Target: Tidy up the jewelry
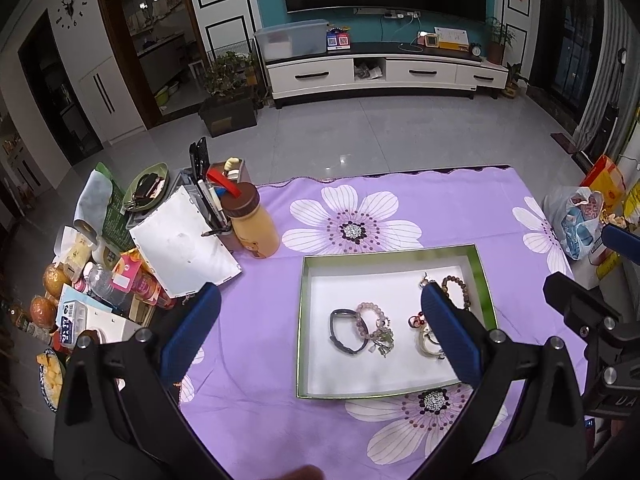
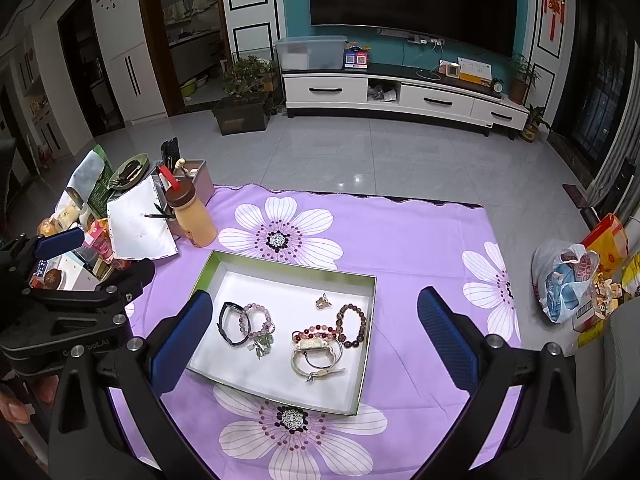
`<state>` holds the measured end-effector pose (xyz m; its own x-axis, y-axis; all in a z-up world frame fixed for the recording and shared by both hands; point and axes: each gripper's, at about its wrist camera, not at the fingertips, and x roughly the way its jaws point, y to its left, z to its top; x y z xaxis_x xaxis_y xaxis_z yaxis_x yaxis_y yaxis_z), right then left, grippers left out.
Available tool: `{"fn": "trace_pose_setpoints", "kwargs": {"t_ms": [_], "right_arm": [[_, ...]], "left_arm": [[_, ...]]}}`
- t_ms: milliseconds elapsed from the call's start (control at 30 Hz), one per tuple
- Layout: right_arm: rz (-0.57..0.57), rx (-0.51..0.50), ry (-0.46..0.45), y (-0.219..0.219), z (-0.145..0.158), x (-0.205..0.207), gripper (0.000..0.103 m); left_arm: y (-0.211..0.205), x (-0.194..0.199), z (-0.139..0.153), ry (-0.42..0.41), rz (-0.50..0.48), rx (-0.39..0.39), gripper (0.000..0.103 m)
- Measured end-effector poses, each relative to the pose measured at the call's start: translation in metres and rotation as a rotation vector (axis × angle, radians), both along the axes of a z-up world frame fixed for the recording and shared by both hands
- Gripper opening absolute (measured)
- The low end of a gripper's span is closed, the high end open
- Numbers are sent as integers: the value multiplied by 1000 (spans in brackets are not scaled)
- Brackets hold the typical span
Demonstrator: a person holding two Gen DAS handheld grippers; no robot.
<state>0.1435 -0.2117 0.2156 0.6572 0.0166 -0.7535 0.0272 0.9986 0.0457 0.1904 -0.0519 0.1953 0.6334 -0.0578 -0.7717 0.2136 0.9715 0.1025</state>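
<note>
A shallow white box with a green-gold rim [image 1: 304, 320] [image 2: 370, 320] lies on the purple flowered cloth. In it lie a black band [image 1: 344, 332] [image 2: 232, 324], a pink bead bracelet [image 1: 370, 318] [image 2: 256, 320], a brown bead bracelet [image 1: 458, 286] [image 2: 352, 326], a red bead bracelet [image 2: 316, 332], a white watch [image 2: 316, 354] and a small charm [image 2: 323, 301]. My left gripper [image 1: 320, 300] is open and empty above the box's left half. My right gripper [image 2: 316, 304] is open and empty above the box.
A yellow bottle with a brown lid [image 1: 252, 224] [image 2: 194, 216], a pen holder [image 1: 208, 200] and a white board [image 1: 184, 248] stand at the cloth's left edge amid snacks and packets. A plastic bag [image 2: 568, 284] sits at the right.
</note>
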Motion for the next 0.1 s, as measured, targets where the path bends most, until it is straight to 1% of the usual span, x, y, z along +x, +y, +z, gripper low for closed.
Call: {"fn": "trace_pose_setpoints", "kwargs": {"t_ms": [100], "right_arm": [[-2,0,-2,0,0,0,102]], "left_arm": [[0,0,0,2,-3,-1,101]]}}
